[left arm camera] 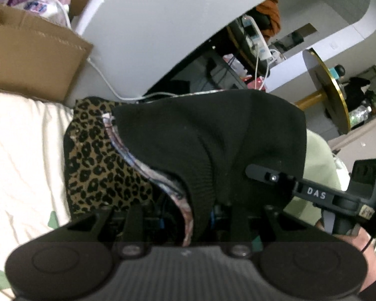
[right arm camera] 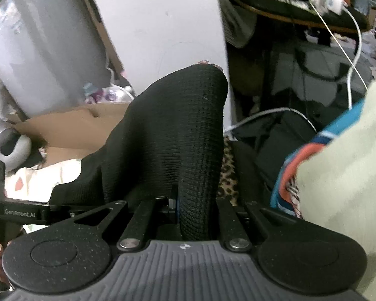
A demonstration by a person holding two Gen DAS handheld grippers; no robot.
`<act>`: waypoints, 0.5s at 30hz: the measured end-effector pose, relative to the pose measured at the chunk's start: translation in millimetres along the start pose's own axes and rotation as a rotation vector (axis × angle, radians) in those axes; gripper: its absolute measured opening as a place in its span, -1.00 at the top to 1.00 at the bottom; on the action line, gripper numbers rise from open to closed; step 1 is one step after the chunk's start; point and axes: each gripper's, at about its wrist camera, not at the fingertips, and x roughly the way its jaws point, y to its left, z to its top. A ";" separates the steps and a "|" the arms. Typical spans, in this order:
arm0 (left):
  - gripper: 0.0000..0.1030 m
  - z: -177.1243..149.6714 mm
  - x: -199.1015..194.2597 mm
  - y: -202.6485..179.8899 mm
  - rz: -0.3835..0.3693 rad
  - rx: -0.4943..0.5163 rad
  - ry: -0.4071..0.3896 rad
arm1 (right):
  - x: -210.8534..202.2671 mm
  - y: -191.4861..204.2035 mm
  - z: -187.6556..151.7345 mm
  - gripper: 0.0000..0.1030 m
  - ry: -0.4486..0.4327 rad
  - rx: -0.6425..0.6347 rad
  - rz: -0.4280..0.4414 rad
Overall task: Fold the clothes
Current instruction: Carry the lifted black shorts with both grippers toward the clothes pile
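Note:
A black knit garment (left arm camera: 213, 140) is held up between both grippers above a white patterned bedsheet (left arm camera: 20, 150). My left gripper (left arm camera: 195, 215) is shut on its ribbed edge, with a strip of pale patterned lining showing beside it. My right gripper (right arm camera: 193, 210) is shut on another part of the same black knit (right arm camera: 173, 130), which drapes over the fingers and hides them. The right gripper (left arm camera: 270, 175) also shows in the left wrist view, against the cloth. A leopard-print garment (left arm camera: 97, 160) lies under the black one; a bit shows in the right wrist view (right arm camera: 229, 175).
A cardboard box (left arm camera: 32, 55) stands at the bed's far edge by a white wall panel (left arm camera: 163, 25). White charging cables (right arm camera: 353, 57) hang from a cluttered round table (left arm camera: 336, 92). A pale green garment (right arm camera: 343, 175) with blue-orange trim lies at the right.

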 end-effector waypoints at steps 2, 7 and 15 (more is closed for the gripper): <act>0.39 -2.7 7.1 2.2 -0.012 -0.003 0.004 | 6.0 -6.5 -5.6 0.86 0.006 0.002 -0.013; 0.39 -9.3 25.7 14.0 -0.035 -0.021 0.014 | 20.8 -17.5 -13.4 0.86 0.025 -0.004 -0.038; 0.39 -3.4 56.4 40.9 -0.050 -0.008 0.036 | 60.5 -30.9 -16.8 0.85 0.043 -0.010 -0.051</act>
